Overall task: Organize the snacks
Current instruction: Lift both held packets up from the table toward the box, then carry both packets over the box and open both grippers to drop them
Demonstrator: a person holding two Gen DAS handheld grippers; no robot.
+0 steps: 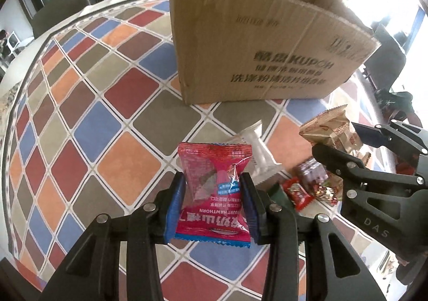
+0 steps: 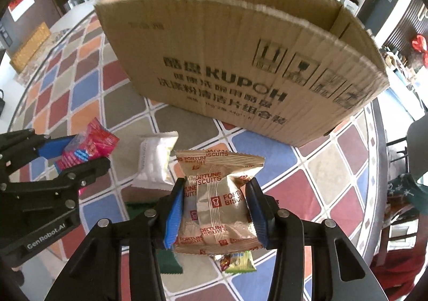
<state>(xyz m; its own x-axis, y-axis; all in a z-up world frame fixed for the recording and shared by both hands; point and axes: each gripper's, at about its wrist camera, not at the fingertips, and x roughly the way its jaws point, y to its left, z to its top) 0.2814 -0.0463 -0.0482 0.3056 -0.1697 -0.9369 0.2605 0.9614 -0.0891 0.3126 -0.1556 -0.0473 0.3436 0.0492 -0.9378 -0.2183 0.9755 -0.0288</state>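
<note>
While the cardboard box (image 2: 240, 60) stands open on the checkered tabletop (image 1: 107, 119), the left gripper (image 1: 212, 194) pinches a red hawthorn packet (image 1: 214, 194) in front of it, and the right gripper (image 2: 218, 204) clamps a beige biscuit packet (image 2: 219, 202), both lifted above loose snacks (image 1: 310, 188) near the box.

Matt, rough corrugated cardboard forms the box (image 2: 240, 65), its top edge frayed. In front of the box, the red packet (image 1: 214, 191) and biscuit packet (image 2: 218, 202) are glossy crinkled plastic film. Gripper pads (image 1: 174, 210) are ribbed blue plastic; the tablecloth (image 1: 93, 113) looks smooth.
</note>
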